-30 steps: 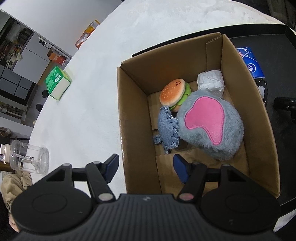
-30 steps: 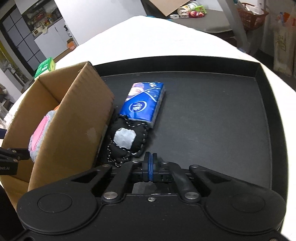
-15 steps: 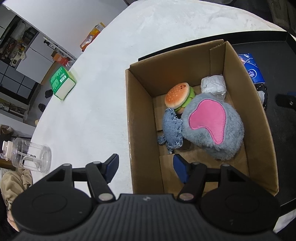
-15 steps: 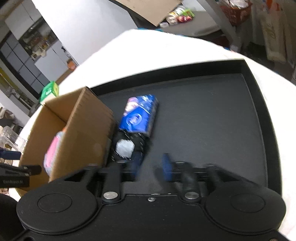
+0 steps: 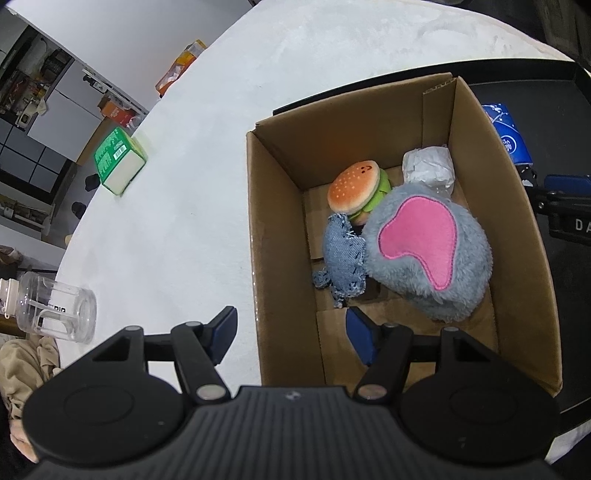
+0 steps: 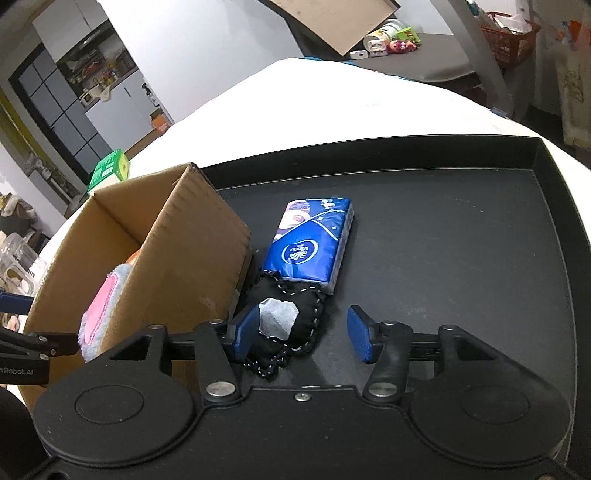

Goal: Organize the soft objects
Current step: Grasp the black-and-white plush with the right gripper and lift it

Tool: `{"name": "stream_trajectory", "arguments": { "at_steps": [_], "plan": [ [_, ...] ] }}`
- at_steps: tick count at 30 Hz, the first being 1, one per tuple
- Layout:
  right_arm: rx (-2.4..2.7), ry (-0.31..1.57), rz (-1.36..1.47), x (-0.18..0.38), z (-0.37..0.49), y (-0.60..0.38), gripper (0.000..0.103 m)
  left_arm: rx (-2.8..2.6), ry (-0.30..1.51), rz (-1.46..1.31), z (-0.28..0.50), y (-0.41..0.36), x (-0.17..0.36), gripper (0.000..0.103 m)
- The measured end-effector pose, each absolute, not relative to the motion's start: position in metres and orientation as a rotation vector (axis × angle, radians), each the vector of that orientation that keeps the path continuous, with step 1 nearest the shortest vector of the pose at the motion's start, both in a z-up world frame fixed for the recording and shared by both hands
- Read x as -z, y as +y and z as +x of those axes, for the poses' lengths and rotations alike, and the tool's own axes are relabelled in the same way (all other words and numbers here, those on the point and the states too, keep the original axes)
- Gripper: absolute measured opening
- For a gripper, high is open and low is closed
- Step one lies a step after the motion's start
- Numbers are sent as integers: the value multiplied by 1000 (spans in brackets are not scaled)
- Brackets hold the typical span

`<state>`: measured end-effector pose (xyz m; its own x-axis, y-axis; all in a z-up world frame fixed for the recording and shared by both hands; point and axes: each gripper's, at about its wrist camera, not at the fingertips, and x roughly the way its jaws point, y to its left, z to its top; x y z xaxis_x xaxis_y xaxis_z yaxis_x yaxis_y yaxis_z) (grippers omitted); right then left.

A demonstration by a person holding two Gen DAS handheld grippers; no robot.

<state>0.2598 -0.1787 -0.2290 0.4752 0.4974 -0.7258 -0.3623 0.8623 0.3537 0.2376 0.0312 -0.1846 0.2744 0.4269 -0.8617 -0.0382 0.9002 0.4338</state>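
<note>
Right gripper jaws just opening, half spread over black stitched pouch on black tray, beside cardboard box wall; nothing gripped. Left gripper moderately open, straddling box near wall, empty.

Risks: left finger catches box wall; pinch grabs only pouch edge, slips; nudges tissue pack touching pouch's far end.

Looks like a lived-in home, open-plan kitchen/dining corner. I'm over a round white table. Behind it: dark grid-paned glass partition, white cabinets with kitchen clutter on the shelf above. Orange snack packs near the far wall, green carton and clear plastic jug on the tabletop. Right view: red basket and toys or bottles on a grey surface, leaning cardboard sheet. Domestic clutter, no lab benches.
</note>
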Motion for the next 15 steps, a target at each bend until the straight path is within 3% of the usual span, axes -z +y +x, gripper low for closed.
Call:
{"name": "stream_trajectory", "arguments": {
  "at_steps": [3, 7, 15],
  "plan": [
    [-532, 938, 142, 232, 260, -175, 48, -321, 1266, 368, 239, 30, 186, 64],
    [-568, 939, 137, 231, 254, -176, 23, -322, 1265, 373, 239, 29, 186, 64],
    [-526, 962, 72, 225, 244, -182, 0, -335, 1255, 368, 235, 28, 182, 62]
  ]
}}
